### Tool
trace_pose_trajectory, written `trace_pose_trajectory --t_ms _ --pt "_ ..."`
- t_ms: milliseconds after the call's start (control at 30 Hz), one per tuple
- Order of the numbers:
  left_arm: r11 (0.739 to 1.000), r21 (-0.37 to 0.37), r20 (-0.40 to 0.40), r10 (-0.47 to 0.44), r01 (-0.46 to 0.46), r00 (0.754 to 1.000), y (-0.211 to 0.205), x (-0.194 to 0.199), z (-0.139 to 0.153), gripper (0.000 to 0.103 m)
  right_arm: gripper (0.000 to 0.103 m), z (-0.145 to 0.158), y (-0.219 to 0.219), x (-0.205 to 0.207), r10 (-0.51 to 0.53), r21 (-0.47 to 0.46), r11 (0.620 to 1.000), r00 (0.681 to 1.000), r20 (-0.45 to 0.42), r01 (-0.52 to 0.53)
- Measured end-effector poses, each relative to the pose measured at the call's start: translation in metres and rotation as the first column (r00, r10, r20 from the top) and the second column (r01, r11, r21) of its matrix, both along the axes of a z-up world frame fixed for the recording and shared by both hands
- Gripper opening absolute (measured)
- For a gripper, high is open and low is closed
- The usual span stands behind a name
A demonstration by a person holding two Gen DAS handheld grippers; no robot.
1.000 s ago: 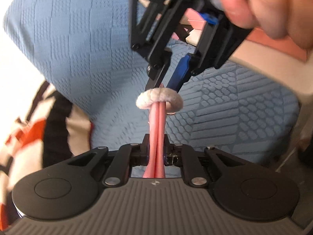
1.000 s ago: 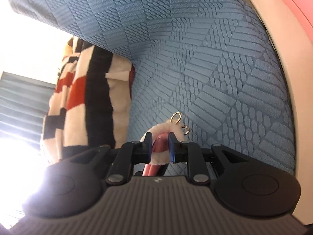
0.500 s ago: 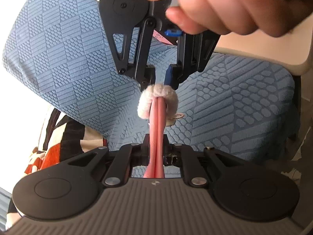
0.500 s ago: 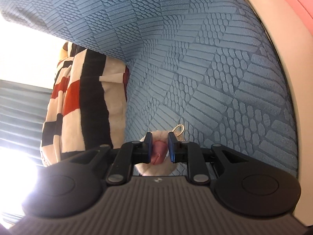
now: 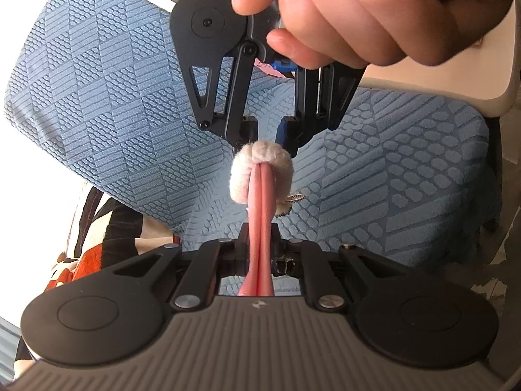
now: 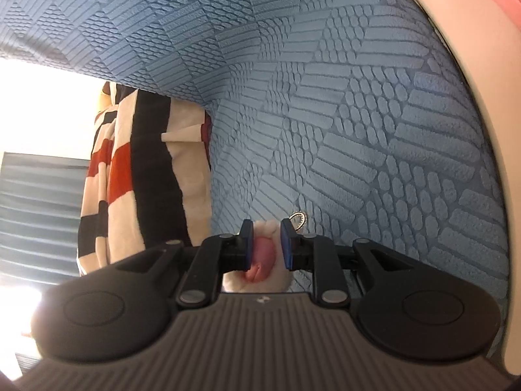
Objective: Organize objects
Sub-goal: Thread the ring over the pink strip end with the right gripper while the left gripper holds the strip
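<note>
Left gripper (image 5: 259,244): jaws clamped on a doubled pink cord (image 5: 259,215), held up above the blue textured cushion (image 5: 97,97). Threaded over the cord's far end, a fluffy white scrunchie (image 5: 260,171) (small metal charm (image 5: 294,198) dangling at its side). Right gripper (image 5: 265,143), in the person's right hand (image 5: 351,16): jaws part-open, straddling the scrunchie, contact hard to tell. Beside the cushion, a striped blanket (image 6: 143,176).
</note>
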State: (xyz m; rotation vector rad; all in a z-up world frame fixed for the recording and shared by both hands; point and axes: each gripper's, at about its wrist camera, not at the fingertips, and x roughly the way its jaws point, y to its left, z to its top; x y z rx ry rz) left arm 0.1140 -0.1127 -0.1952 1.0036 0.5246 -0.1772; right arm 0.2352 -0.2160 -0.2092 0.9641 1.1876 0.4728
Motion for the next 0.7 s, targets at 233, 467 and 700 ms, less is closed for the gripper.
trace_pose_trajectory --t_ms 233,467,700 --pt "1.0 0.005 0.014 -0.013 0.013 1.0 -0.001 0.0 -0.002 0.012 0.022 -0.005 -0.003 0.002 -0.026 -0.013 1.0 0.999 -0.041 0.026" --pt "1.0 -0.002 0.033 -0.024 0.024 0.999 -0.003 -0.003 -0.001 0.012 0.022 -0.001 -0.007 0.0 -0.06 0.033 0.998 0.998 -0.029 0.061" --pt "1.0 -0.013 0.033 0.009 -0.008 0.999 -0.001 -0.002 -0.002 0.012 0.024 0.007 -0.006 -0.005 -0.046 0.04 0.998 0.999 -0.011 0.046"
